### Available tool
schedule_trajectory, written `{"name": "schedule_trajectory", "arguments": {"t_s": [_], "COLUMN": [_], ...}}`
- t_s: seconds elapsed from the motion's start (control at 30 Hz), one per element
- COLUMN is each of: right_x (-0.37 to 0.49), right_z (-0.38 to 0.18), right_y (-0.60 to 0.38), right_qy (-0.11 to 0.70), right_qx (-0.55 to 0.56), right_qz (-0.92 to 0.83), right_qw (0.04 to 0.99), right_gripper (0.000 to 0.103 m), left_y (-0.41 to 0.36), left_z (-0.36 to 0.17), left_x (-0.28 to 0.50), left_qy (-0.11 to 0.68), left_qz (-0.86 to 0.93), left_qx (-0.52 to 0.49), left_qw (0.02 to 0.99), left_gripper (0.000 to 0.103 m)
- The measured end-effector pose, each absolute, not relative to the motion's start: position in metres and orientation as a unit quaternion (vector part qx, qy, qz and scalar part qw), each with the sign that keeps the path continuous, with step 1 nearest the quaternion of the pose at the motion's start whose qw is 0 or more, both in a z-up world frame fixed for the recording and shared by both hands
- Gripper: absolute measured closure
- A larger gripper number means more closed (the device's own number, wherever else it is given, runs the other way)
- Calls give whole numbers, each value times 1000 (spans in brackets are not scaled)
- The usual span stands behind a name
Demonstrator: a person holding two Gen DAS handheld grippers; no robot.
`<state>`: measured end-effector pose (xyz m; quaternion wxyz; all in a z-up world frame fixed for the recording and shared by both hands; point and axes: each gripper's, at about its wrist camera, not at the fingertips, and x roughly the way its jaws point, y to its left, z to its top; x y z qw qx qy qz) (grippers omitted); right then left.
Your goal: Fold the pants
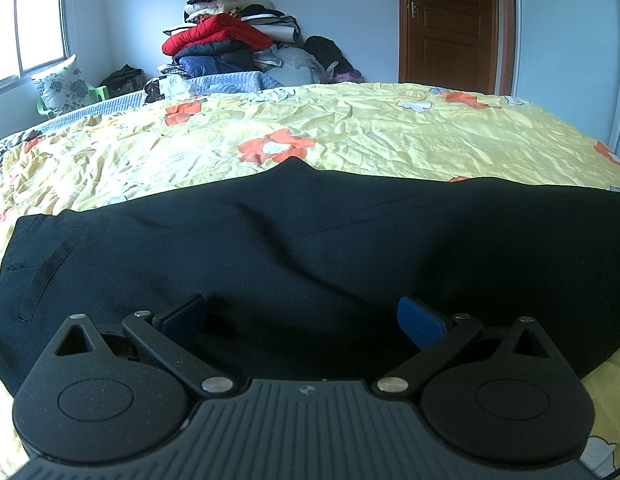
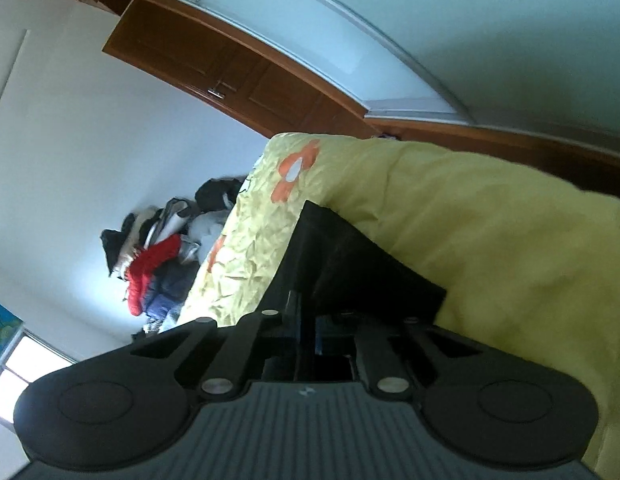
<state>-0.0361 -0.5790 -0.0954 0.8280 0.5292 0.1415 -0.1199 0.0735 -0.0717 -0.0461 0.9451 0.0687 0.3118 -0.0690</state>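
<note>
Black pants lie spread across a yellow flowered bedspread, waistband and a back pocket at the left. My left gripper hovers just over the near part of the pants, open, blue pads wide apart with nothing pinched. In the right wrist view, rolled strongly sideways, my right gripper is shut on an edge of the black pants, which rises from between the closed fingers against the bedspread.
A heap of folded clothes and quilts is piled against the far wall beyond the bed. A brown wooden door stands at the right, a window at the left with a cushion on a green chair.
</note>
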Motion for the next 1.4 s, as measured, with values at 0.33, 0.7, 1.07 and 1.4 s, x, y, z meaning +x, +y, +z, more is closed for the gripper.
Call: {"name": "schedule_trajectory", "arguments": {"t_s": [0.33, 0.7, 1.07, 1.4], "right_x": [-43, -36, 172, 164], "right_z": [-45, -10, -31, -8], "right_y": [-579, -516, -315, -329], "right_qy": [147, 89, 413, 371], "right_qx": [427, 285, 9, -5], "right_qz": [-151, -286, 214, 160], "right_qw": [879, 911, 885, 915], "right_gripper": [98, 74, 71, 68], "left_y": [-71, -79, -126, -107], "left_z": [-45, -13, -29, -9], "left_x": [73, 81, 153, 175], "left_qy": [312, 315, 352, 343], "left_qz": [-70, -93, -123, -104], "left_qx": [65, 90, 195, 129], "left_qw": [945, 940, 907, 925], "left_gripper": [0, 2, 2, 8]}}
